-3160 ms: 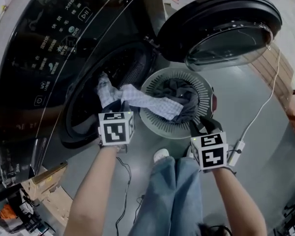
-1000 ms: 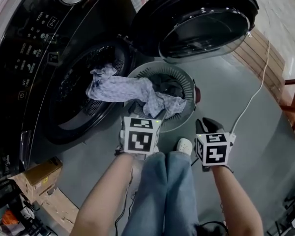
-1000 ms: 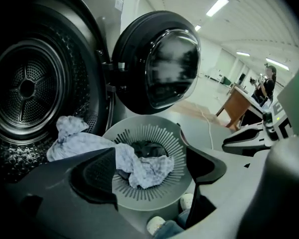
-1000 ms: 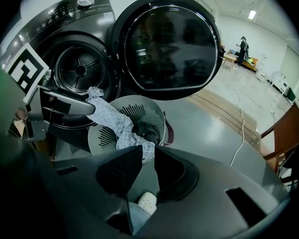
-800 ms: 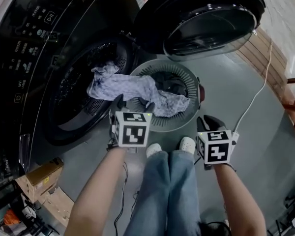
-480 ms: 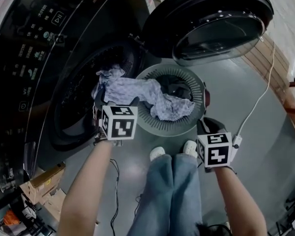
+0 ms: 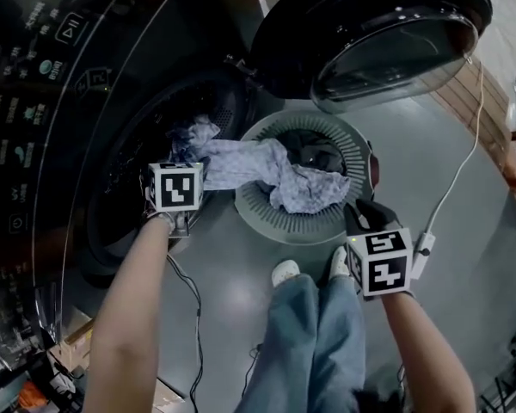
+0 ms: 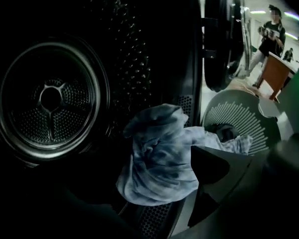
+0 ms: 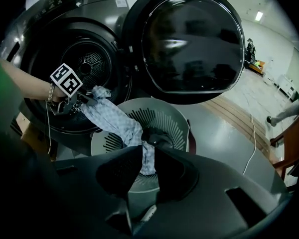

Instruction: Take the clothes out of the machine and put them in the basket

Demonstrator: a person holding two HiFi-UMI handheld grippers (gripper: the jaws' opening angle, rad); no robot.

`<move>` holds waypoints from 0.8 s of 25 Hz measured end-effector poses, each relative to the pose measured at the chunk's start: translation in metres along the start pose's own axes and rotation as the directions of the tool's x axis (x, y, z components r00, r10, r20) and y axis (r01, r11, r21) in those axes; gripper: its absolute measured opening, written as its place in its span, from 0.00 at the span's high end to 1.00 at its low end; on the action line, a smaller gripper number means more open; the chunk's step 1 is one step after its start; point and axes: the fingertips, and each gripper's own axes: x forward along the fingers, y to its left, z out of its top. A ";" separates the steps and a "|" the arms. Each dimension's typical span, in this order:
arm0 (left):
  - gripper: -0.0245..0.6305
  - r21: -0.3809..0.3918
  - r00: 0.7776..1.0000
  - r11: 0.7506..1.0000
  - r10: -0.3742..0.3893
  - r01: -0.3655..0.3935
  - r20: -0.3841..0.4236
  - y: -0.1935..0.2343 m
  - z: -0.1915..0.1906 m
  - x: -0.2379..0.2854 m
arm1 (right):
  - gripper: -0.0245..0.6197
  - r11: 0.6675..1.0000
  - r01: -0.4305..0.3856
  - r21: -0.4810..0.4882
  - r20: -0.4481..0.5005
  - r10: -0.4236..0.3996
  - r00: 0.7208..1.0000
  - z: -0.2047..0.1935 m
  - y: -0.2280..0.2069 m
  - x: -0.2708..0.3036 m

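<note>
Left gripper (image 7: 177, 169), jaws just opened and empty, hovers by the cloth (image 7: 241, 160) at the drum (image 8: 52, 98) (grasp next); right gripper (image 7: 367, 216) closed, empty.

The drum mouth (image 7: 125, 196) at centre left of the head view is open, but a pale checked cloth (image 7: 258, 166) bridges its right lip to the basket (image 7: 267, 218) and closes the gap between them. The open door (image 7: 378, 33) overhangs the basket's far rim at upper right. 2 shoes (image 7: 284, 272) stand just below its near rim. In the left gripper view the way to the drum's rear wall (image 8: 52, 101) is free at left, while the cloth fills lower centre. Bare floor (image 7: 473, 265) lies right of the basket, crossed by 1 white cable (image 7: 475, 144).
</note>
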 end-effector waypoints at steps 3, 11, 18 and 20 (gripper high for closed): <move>0.22 -0.083 0.998 0.995 -0.059 0.058 -0.011 0.000 -0.006 0.022 | 0.84 1.000 0.001 0.005 -0.009 -0.001 1.000 -0.007 0.006 0.007; 0.55 -0.019 0.956 0.956 -0.292 0.291 -0.025 -0.045 -0.008 0.035 | 0.85 1.000 0.005 0.005 -0.044 -0.005 0.999 -0.018 0.019 0.017; 0.92 0.160 0.990 0.981 -0.122 0.109 0.074 -0.046 0.016 0.007 | 0.85 1.000 0.004 0.021 0.007 -0.004 1.000 0.003 0.024 0.017; 0.93 0.193 0.989 0.976 -0.122 0.105 0.077 -0.055 0.014 0.000 | 0.85 1.000 0.002 0.018 0.012 -0.003 1.000 0.007 0.025 0.016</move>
